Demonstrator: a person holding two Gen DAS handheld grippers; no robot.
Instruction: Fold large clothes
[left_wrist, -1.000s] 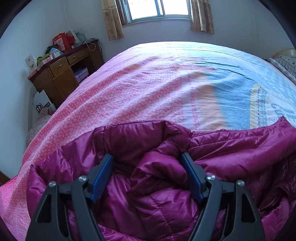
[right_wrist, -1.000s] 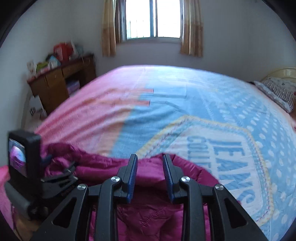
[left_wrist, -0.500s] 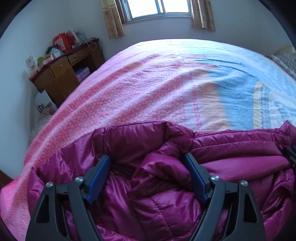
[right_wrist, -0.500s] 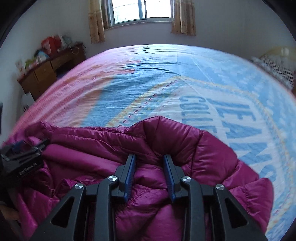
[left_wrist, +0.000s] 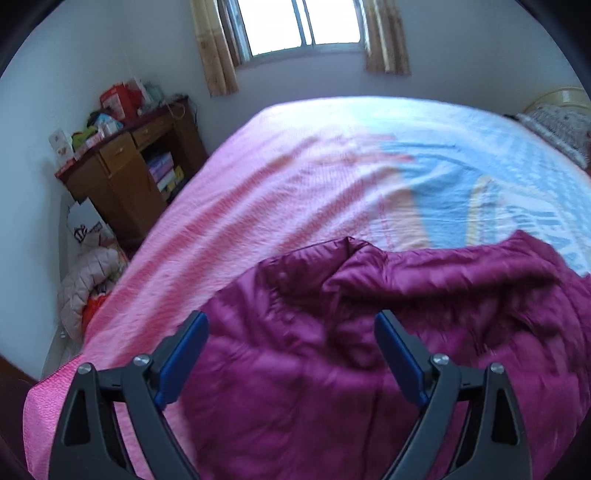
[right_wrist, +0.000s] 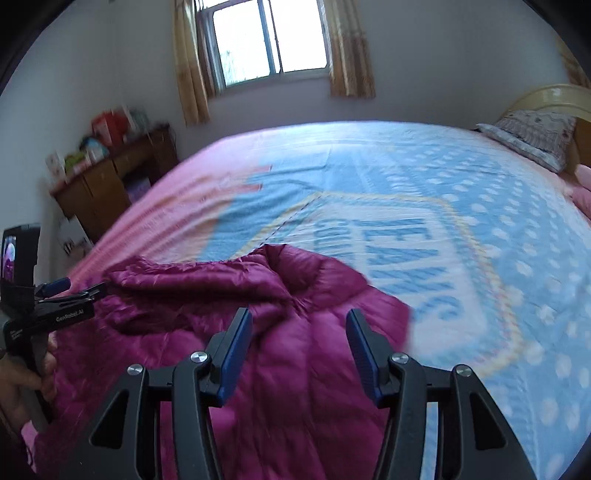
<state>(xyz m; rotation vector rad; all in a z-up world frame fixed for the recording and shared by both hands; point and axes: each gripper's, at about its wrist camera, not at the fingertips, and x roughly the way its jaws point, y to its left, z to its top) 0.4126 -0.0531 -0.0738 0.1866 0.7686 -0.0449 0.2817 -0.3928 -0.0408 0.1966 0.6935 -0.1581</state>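
Both tongs letting go. Left gripper spread wide and opening further, blue pads clear of the magenta puffer jacket beneath; a second ago sunk into a bunched fold, now lifted off it, nothing held. Right gripper opening too, about half spread, no cloth pinched between the pads, where half a second back nearly closed over a ridge of padding. Judged from that: one fold just laid down and released, next grab not yet begun. Jacket lying rumpled at the near edge of the bed, far corner flopped over onto the blue lettering, still lumpy, likely needing smoothing or another fold. At the left of the right wrist view, the left tool's body and a hand around its handle. Beyond, pink-and-blue bedspread stretching away, bare. Pillow at the far right by the headboard. Cluttered wooden desk against the left wall, pale quilted garment heaped on the floor below. Curtained window at the back, bright.
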